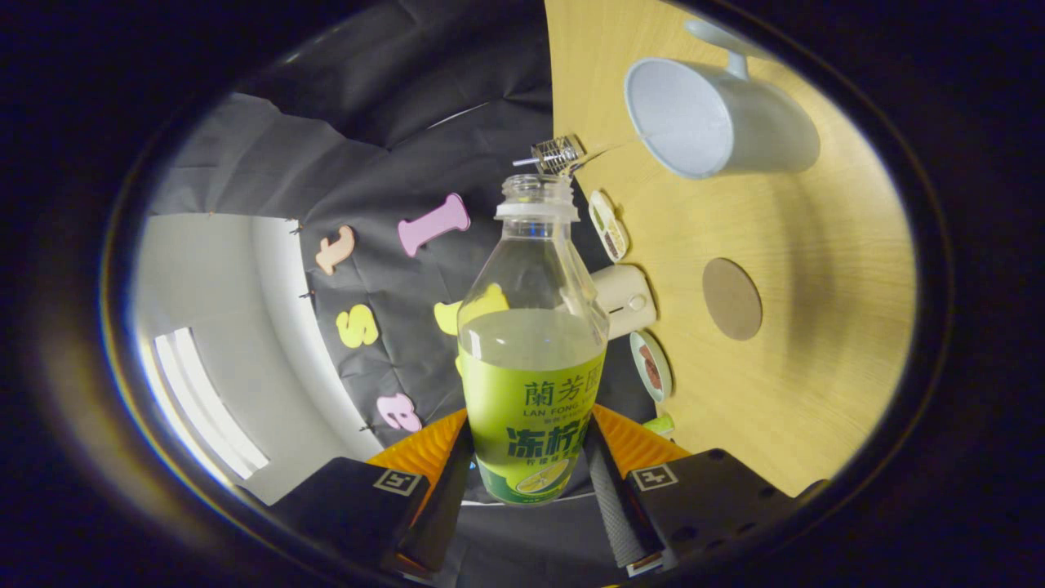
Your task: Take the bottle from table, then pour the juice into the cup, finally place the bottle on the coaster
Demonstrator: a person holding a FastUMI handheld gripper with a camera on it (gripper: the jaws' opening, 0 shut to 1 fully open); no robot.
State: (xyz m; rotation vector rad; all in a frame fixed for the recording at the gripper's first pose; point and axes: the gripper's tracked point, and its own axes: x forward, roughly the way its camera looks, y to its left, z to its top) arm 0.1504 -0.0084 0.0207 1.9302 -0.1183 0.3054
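A: Where are we in the 3 steps?

B: We judge we're in step 2, the pour. The gripper [529, 474] has its 2 fingers pinching the bottle [531, 351] low on its green label, 1 finger on each side, so the bottle sits between them and off the table [800, 392]. The cap is off and the neck is open.

A: Is juice leaving it yet?

B: We see none. The pale juice [531, 335] fills the bottle to about the top of the label, and the table looks swung to one side of the view, so we take it the bottle is being tipped.

A: And the cup?

B: The white cup [718, 114] stands on the table beyond the bottle's mouth and off to one side, its inside looking empty. The mouth isn't over the rim yet.

A: So the next move?

B: We'd bring the neck over the cup's opening, then tilt further, slowly, keeping the pinch firm. The round brown coaster [732, 298] lies bare on the table, near the cup, ready for step 3.
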